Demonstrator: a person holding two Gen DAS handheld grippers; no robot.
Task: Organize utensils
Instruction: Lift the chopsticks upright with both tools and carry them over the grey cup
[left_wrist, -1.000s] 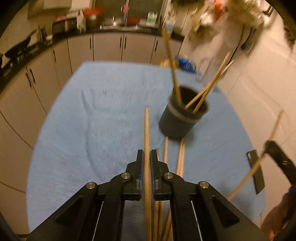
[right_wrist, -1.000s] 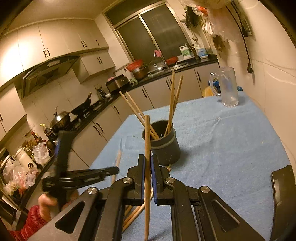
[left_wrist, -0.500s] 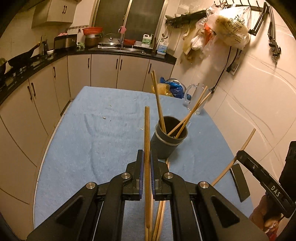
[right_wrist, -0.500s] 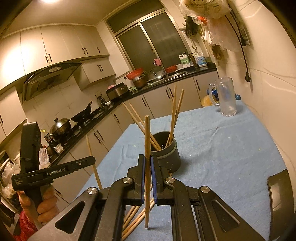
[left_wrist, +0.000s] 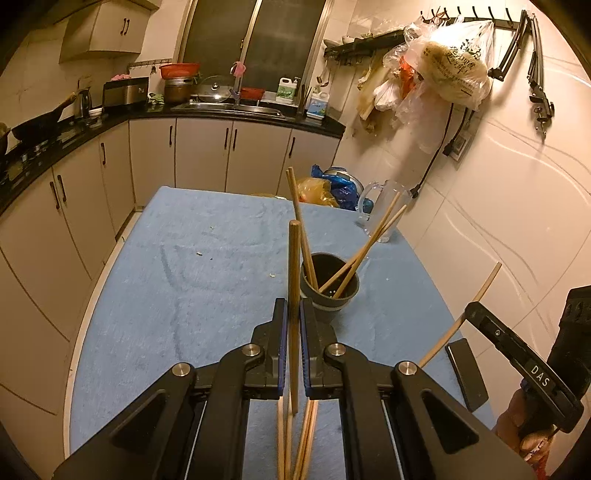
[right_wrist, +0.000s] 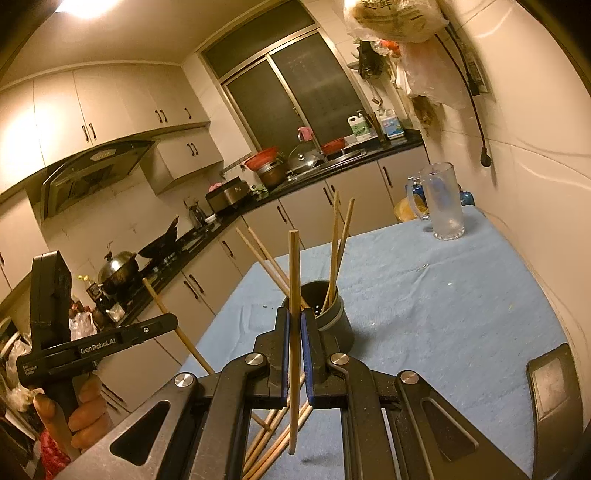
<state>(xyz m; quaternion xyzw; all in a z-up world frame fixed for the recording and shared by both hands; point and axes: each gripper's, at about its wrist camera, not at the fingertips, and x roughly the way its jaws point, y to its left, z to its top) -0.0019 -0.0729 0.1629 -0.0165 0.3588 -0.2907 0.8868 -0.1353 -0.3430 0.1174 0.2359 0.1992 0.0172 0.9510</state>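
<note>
My left gripper (left_wrist: 293, 314) is shut on one wooden chopstick (left_wrist: 294, 266) that stands upright between its blue pads, above the blue cloth. Just beyond it stands a dark grey cup (left_wrist: 330, 286) with several chopsticks leaning in it. My right gripper (right_wrist: 294, 325) is likewise shut on an upright chopstick (right_wrist: 293, 266), near the same cup (right_wrist: 334, 319). Loose chopsticks (left_wrist: 306, 439) lie on the cloth below both grippers, also seen as loose chopsticks (right_wrist: 273, 443) in the right wrist view. The right gripper (left_wrist: 476, 314) shows at the right of the left wrist view, the left gripper (right_wrist: 168, 319) at the left of the right wrist view.
A glass mug (right_wrist: 441, 201) stands at the far end of the blue-clothed table (left_wrist: 166, 295), by the white wall. A dark flat phone-like object (left_wrist: 465, 373) lies near the right edge. Kitchen cabinets and a counter (left_wrist: 207, 110) run along the left and back.
My left gripper rose with its chopstick and tilted up, so the cup now sits lower and farther in its view. The right gripper has hardly moved, still holding its chopstick.
</note>
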